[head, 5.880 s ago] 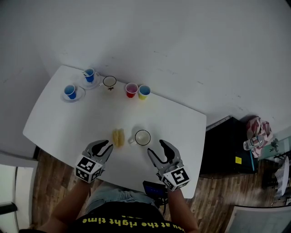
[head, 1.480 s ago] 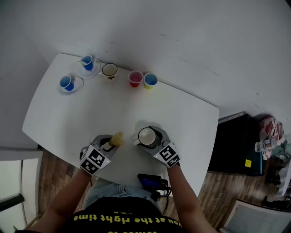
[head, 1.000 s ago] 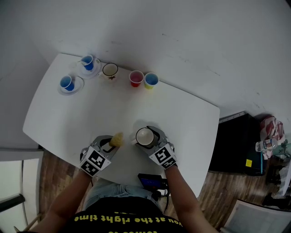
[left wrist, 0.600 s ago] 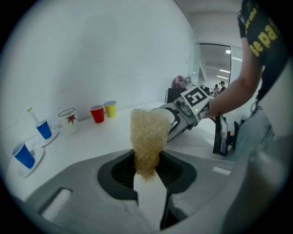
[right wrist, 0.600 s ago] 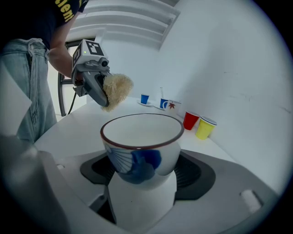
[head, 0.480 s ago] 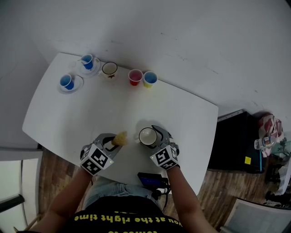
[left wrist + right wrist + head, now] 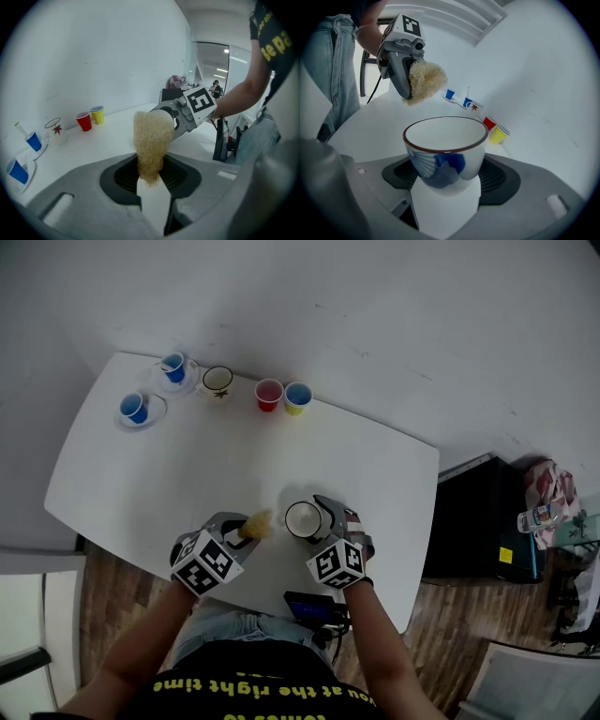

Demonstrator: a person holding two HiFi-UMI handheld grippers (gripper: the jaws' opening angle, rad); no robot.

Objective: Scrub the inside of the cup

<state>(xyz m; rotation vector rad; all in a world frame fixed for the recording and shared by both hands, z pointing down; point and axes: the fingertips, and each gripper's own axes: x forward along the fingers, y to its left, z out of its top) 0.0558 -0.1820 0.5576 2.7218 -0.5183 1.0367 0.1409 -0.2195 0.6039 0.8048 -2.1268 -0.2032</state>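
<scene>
A white cup [image 7: 302, 518] with a blue pattern and a dark red rim is gripped low on its body by my right gripper [image 7: 319, 521], mouth up, above the white table [image 7: 187, 465]. In the right gripper view the cup [image 7: 445, 145] fills the space between the jaws of the right gripper [image 7: 445, 180]. My left gripper [image 7: 246, 529] is shut on a yellowish fibrous scrub sponge [image 7: 255, 524], just left of the cup and apart from it. In the left gripper view the sponge [image 7: 151, 140] stands up from the left gripper [image 7: 152, 176]. In the right gripper view the sponge [image 7: 424, 82] hangs above the cup's far rim.
Along the table's far edge stand two blue cups on saucers [image 7: 134, 409] [image 7: 173, 368], a white mug with a leaf print [image 7: 217, 381], a red cup [image 7: 268, 394] and a yellow cup [image 7: 298, 397]. A black device [image 7: 314, 607] sits at the near edge. A dark cabinet [image 7: 478, 521] stands to the right.
The left gripper has carried the sponge right, closer to the cup. The right gripper has rolled a little with the cup in it. Several seconds ago both lay on the table, grippers open.
</scene>
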